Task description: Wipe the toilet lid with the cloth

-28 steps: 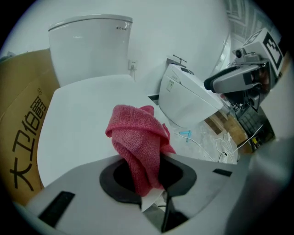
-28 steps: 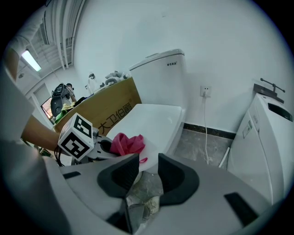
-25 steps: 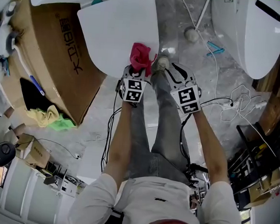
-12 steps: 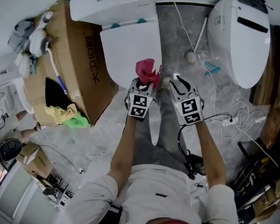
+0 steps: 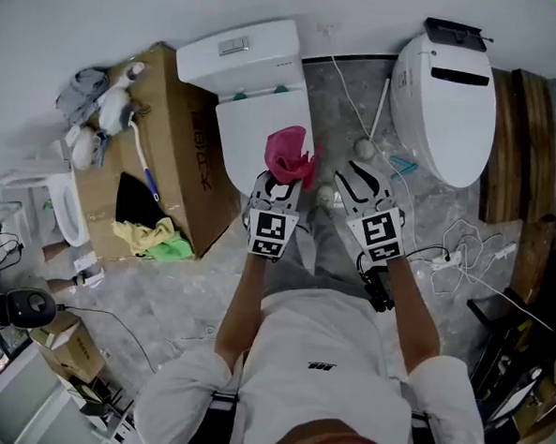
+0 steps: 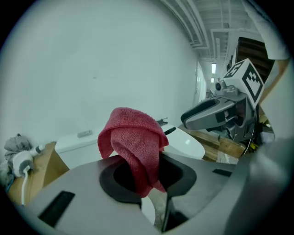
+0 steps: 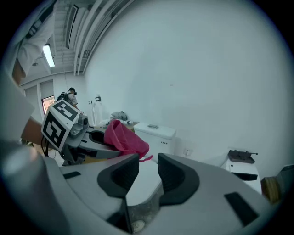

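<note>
And here it is from the head view: a big cardboard box [image 5: 183, 154] is seen at 9 o'clock of the grippers, just beside the toilet [image 5: 239, 53], whose cistern is set at 12 o'clock against the wall. A second toilet [image 5: 445, 105] is parked at 2 o'clock, well apart, and is not being touched.

Now the toilet lid [image 5: 250, 135]: it is shut down flat and white, and no mark or smear can be made out on it. Both grippers are held side by side near its front edge, toward 5 o'clock of the lid.

The right gripper [image 5: 358, 182] is carried off the lid's side, over the grey floor. Its jaws are parted by a narrow gap and nothing is held between them, as its own view shows.

The left gripper [image 5: 280, 181] is pinched tight on the cloth [image 5: 287, 154], a red one, which is bunched up and flopped over the jaw tips. The cloth is placed over the lid's near right corner, yet it looks lifted clear rather than pressed down. Contact cannot be confirmed.

So no wiping stroke is being made at this instant. Whether any of the lid is already wiped cannot be told from its surface. The cloth is judged to need lowering flat and dragging across the lid toward 12 o'clock
</note>
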A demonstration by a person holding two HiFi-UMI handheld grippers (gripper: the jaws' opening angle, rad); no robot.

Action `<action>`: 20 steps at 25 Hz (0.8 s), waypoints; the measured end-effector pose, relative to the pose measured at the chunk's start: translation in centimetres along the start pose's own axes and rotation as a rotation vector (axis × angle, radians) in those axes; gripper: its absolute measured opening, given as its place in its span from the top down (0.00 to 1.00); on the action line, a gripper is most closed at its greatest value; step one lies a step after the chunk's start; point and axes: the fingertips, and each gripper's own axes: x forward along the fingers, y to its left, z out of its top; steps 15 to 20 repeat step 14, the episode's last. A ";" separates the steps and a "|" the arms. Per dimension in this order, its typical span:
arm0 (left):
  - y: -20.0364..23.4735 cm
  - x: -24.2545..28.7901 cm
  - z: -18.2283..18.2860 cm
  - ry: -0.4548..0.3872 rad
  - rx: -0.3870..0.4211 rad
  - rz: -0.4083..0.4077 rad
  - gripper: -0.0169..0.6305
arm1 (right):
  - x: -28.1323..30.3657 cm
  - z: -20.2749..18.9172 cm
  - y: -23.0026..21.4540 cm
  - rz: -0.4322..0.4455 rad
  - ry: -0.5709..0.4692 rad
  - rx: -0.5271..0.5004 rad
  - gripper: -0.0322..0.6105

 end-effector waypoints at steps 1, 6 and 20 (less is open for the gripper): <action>-0.2 -0.8 1.2 -0.020 0.004 0.007 0.82 | -0.9 1.1 -0.1 -0.007 -0.025 0.006 0.73; -0.9 -4.7 6.4 -0.110 0.026 0.060 0.82 | -5.3 5.7 0.0 -0.022 -0.136 0.019 0.73; -0.7 -10.5 12.4 -0.243 0.021 0.137 0.82 | -8.8 10.4 2.2 0.025 -0.257 0.004 0.73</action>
